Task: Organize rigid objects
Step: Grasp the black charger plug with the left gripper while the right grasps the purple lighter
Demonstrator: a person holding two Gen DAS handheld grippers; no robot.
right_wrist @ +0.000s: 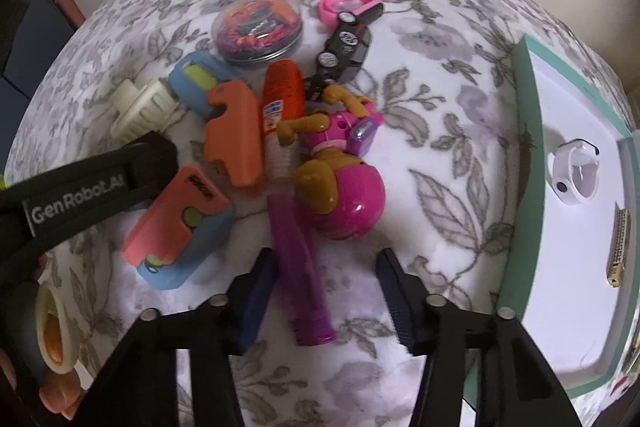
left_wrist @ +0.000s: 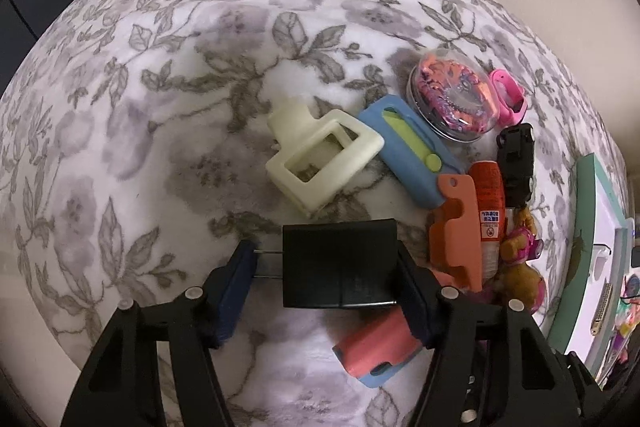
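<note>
Floral grey-and-white fleece cloth [left_wrist: 168,131] covers the surface where a heap of small rigid things waits to be sorted, seemingly into the shallow white tray with a teal rim [right_wrist: 524,131] lying just to the right of the heap. Seen from the left wrist, the left gripper [left_wrist: 326,281] points steeply down with a black rectangular plastic block [left_wrist: 339,263] between its dark blue pads; the right pad lies against the block's side, while on the left a gap crossed by two thin metal prongs shows, so a firm pinch cannot be confirmed. Beyond it lie a cream plastic buckle-shaped piece [left_wrist: 322,157], a blue case with a green slider [left_wrist: 408,151], an orange notched plastic piece [left_wrist: 456,231] and a clear round dome of coloured bits [left_wrist: 452,99]. Seen from the right wrist, the right gripper [right_wrist: 326,301] straddles the near end of a purple plastic tube [right_wrist: 300,267], which lies lengthwise between the half-spread jaws, close to or touching the left pad and well clear of the right one, so it is not yet gripped. Just past the tube sits a pink and tan toy dog figure [right_wrist: 340,183], touching its far end.
</note>
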